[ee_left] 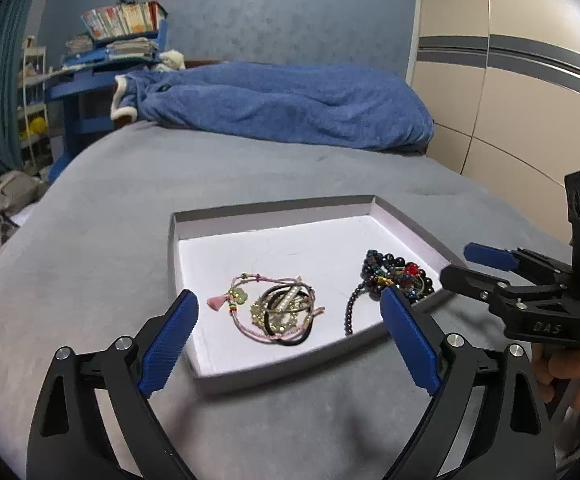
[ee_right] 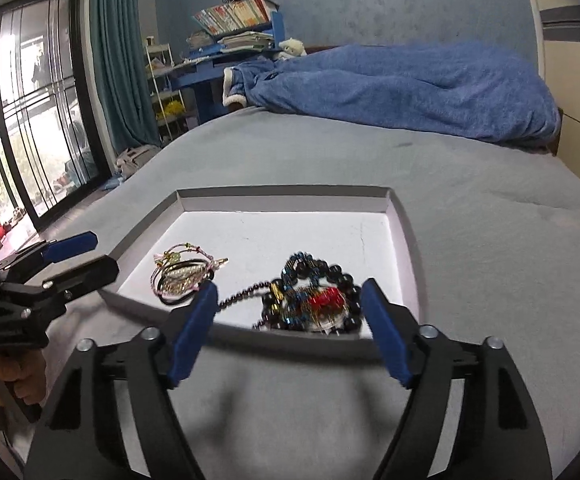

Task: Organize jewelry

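A shallow grey box with a white floor (ee_left: 250,236) (ee_right: 274,224) lies on the bed. In it sit a tangle of pink cord, gold chain and black band bracelets (ee_left: 280,312) (ee_right: 184,274) on the left and a heap of dark beads with blue and red pieces (ee_left: 394,276) (ee_right: 314,300) on the right. My left gripper (ee_left: 290,308) is open and empty, hovering over the box's near left edge above the bracelets. My right gripper (ee_right: 290,300) is open and empty just before the near edge, facing the bead heap; it shows in the left wrist view (ee_left: 460,264).
The box rests on a grey bed cover (ee_left: 90,240) (ee_right: 490,260). A rumpled blue blanket (ee_left: 282,104) (ee_right: 410,84) lies at the far end. A blue desk with books (ee_right: 234,32) and a glass door (ee_right: 30,120) are to the left; a wardrobe (ee_left: 510,100) stands to the right.
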### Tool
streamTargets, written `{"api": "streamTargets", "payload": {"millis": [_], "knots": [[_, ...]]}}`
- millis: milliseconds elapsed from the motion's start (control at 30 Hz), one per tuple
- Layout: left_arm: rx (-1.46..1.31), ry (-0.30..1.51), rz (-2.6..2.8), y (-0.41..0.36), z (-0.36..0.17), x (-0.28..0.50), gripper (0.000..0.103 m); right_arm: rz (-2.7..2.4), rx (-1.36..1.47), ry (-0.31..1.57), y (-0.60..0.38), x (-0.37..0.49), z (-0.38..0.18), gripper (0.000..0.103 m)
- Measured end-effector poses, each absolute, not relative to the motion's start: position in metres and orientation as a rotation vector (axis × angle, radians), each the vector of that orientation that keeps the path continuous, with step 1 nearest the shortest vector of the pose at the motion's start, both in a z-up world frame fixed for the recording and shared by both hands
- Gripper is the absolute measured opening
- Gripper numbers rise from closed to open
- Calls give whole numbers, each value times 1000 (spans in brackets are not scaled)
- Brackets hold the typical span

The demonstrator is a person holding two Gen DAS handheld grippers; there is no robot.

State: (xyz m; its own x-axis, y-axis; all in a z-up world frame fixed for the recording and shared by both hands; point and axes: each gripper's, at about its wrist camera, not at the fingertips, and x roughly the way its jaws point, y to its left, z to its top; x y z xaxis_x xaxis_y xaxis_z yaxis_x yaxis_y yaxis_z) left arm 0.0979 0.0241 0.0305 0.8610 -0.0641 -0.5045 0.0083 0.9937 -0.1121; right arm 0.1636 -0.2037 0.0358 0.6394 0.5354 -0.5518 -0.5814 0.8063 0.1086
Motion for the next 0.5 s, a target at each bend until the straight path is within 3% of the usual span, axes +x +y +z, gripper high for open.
{"api": "streamTargets", "payload": {"millis": [500], "knots": [[-88,414,57,22,29,55,97,657,-39,475,-236,115,33,97]]}}
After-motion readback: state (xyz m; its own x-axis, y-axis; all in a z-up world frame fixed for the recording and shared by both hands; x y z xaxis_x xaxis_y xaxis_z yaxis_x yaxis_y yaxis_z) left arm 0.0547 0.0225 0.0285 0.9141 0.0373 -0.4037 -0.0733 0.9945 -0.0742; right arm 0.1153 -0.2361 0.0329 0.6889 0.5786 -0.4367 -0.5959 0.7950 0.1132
